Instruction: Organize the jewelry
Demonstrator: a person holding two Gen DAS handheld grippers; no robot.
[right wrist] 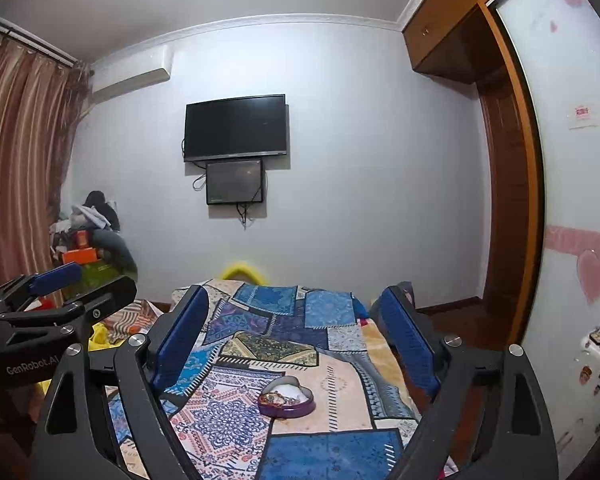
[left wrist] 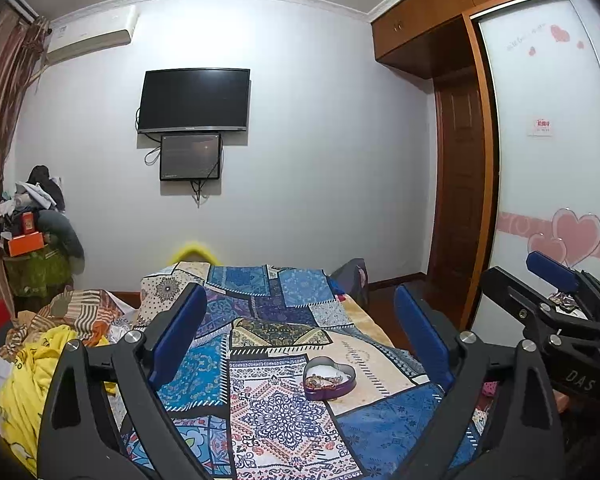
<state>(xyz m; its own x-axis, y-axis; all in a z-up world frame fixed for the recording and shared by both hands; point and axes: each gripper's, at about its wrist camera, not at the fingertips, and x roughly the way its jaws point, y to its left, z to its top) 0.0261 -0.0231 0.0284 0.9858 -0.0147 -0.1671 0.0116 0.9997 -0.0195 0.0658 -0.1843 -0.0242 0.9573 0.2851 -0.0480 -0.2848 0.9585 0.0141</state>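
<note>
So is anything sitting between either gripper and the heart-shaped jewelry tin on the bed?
Nothing visible. The heart-shaped tin lies open on the patchwork bedspread, only bare fabric between it and the open left gripper and right gripper.

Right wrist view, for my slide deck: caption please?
Open right gripper hovers above a purple heart-shaped tin of jewelry on the patchwork bedspread.

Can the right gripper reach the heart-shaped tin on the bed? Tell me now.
Probably yes. The right gripper is open and empty, and the heart-shaped tin lies uncovered on the patchwork bedspread ahead between its fingers, with nothing in the path.
</note>
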